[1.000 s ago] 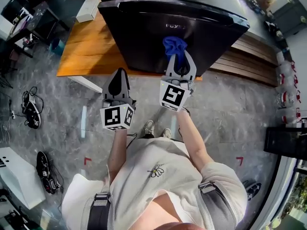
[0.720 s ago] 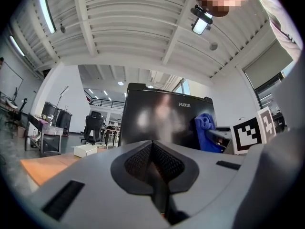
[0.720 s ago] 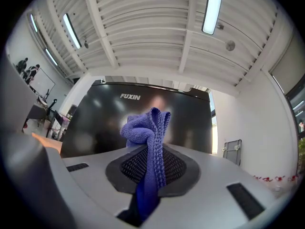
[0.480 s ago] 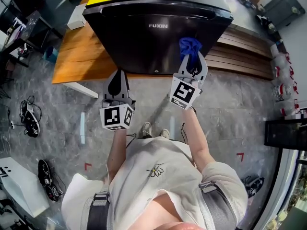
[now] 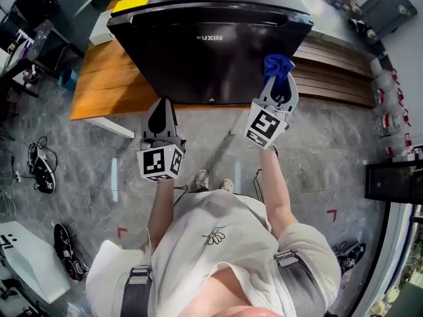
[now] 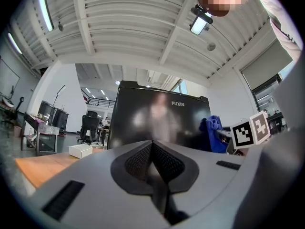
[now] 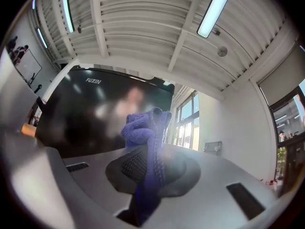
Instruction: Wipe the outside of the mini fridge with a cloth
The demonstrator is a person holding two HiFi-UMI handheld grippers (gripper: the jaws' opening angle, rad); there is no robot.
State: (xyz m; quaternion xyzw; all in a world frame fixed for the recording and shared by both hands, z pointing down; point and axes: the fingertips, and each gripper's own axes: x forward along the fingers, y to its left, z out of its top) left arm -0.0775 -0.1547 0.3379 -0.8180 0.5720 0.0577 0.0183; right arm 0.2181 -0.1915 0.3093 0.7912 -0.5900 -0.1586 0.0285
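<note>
A black mini fridge (image 5: 198,51) with glossy door stands on a wooden platform (image 5: 99,84). My right gripper (image 5: 279,79) is shut on a blue cloth (image 5: 277,65), which bunches at the fridge door's lower right corner. In the right gripper view the blue cloth (image 7: 145,142) runs between the closed jaws, close to the black fridge (image 7: 95,113). My left gripper (image 5: 162,114) hangs shut and empty below the door's front edge. In the left gripper view the fridge (image 6: 157,123) faces me, with the cloth (image 6: 213,133) at its right.
A white box (image 5: 100,28) lies on the platform to the fridge's left. Wooden slats (image 5: 337,68) run to the right. The floor is grey stone, with shoes (image 5: 39,160) and cables at the left. The person's feet (image 5: 215,180) stand just before the platform.
My right gripper has carried the blue cloth rightward across the lower part of the fridge door to its right corner. The left gripper has stayed where it was.
</note>
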